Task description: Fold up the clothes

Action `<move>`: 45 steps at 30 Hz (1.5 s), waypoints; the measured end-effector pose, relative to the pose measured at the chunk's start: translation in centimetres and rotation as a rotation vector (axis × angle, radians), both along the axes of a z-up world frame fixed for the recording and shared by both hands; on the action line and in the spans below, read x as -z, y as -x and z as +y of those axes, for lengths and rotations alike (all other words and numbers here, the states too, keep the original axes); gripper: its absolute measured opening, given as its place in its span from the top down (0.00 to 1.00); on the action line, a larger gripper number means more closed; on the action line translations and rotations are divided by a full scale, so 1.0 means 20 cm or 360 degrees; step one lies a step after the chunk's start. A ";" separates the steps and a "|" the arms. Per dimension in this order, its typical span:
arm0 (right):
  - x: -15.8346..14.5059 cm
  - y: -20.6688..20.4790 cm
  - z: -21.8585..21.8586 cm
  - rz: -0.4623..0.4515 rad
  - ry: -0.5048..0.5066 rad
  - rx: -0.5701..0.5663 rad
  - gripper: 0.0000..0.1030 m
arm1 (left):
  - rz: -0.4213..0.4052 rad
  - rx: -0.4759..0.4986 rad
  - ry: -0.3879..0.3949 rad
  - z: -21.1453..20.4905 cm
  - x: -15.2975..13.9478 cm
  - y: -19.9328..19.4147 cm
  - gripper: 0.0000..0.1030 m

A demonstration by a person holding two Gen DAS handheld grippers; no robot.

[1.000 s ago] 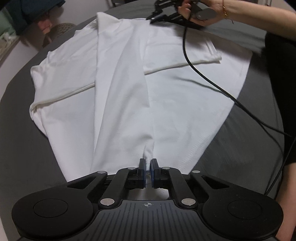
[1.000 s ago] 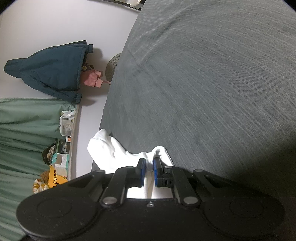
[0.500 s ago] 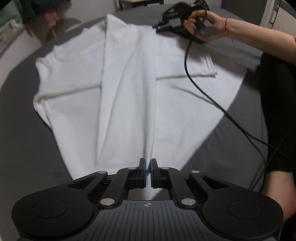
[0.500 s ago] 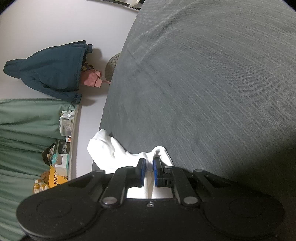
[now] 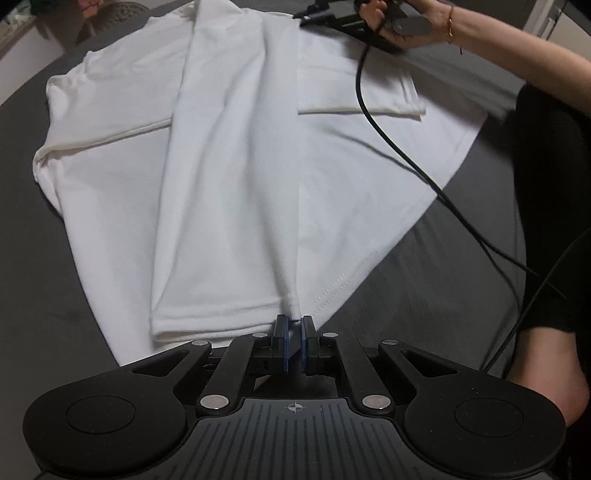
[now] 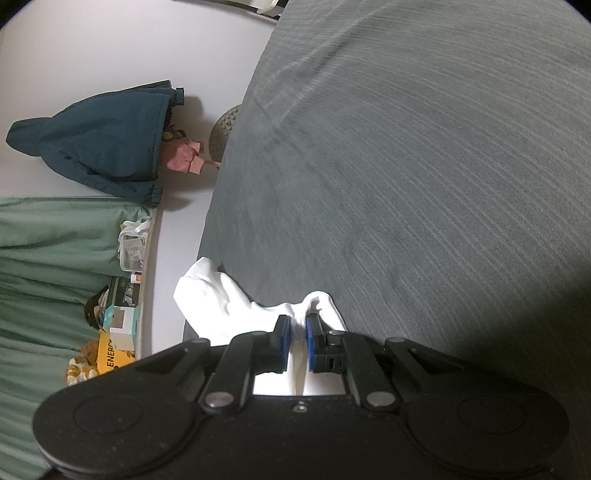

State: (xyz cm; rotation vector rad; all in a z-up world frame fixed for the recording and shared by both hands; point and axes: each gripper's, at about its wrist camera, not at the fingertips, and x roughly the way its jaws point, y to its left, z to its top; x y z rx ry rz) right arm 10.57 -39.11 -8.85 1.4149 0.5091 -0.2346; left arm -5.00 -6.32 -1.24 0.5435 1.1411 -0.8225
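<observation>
Clearly the white T-shirt (image 5: 229, 155) is light, limp cotton jersey, so it will sag and crease wherever I leave it unsupported; the stitched hem and the collar end are the firm places to pinch. It lies spread on the dark grey ribbed bedcover (image 5: 44, 258), one side panel already folded in over the middle, a sleeve (image 5: 362, 88) flat on the other side. My left gripper (image 5: 294, 325) has its blue pads pressed together on the folded corner at the hem. My right gripper (image 6: 296, 326) is clamped on a bunched bit of the same white fabric at the far end, where the left view shows a hand (image 5: 402, 18) gripping the tool, a black cable (image 5: 391, 140) trailing across the cloth. I judge the cable could drag and wrinkle the smooth surface.
</observation>
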 end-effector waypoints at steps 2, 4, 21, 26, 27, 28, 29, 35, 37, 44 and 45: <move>0.00 0.00 0.00 0.0000 -0.0003 0.0001 0.92 | 0.0012 -0.0007 -0.0001 0.00 0.00 0.00 0.96; 0.00 0.00 0.00 0.0000 -0.0008 0.0002 0.92 | 0.0044 -0.0022 0.0010 0.01 -0.01 -0.01 0.96; -0.10 0.08 0.03 0.0096 0.0089 0.0096 0.78 | 0.0200 -0.0643 0.0429 0.26 -0.08 -0.18 0.94; -0.39 0.06 0.12 0.0012 0.0452 -0.0021 0.58 | 0.0199 -0.0764 0.0472 0.25 -0.03 -0.22 0.93; -0.45 0.01 0.14 -0.0015 0.0525 -0.0078 0.58 | 0.0192 -0.0764 0.0484 0.25 -0.03 -0.22 0.93; -0.51 -0.05 0.16 -0.0036 0.0591 -0.0128 0.57 | 0.0182 -0.0766 0.0495 0.25 -0.04 -0.21 0.93; -0.56 -0.12 0.17 -0.0044 0.0643 -0.0174 0.57 | 0.0170 -0.0771 0.0500 0.24 -0.04 -0.20 0.93; -0.80 -0.82 0.33 0.0225 0.1025 -0.0568 0.42 | 0.0169 -0.0710 0.0461 0.22 -0.02 -0.17 0.93; -0.79 -1.07 0.44 0.0457 0.1223 -0.0811 0.39 | 0.0163 -0.0705 0.0449 0.23 -0.02 -0.17 0.93; -0.55 -1.58 0.69 0.1253 0.1797 -0.1488 0.48 | 0.0183 -0.0742 0.0440 0.27 0.00 -0.16 0.92; -0.52 -1.60 0.70 0.1287 0.1818 -0.1505 0.63 | 0.0181 -0.0741 0.0438 0.27 0.00 -0.16 0.92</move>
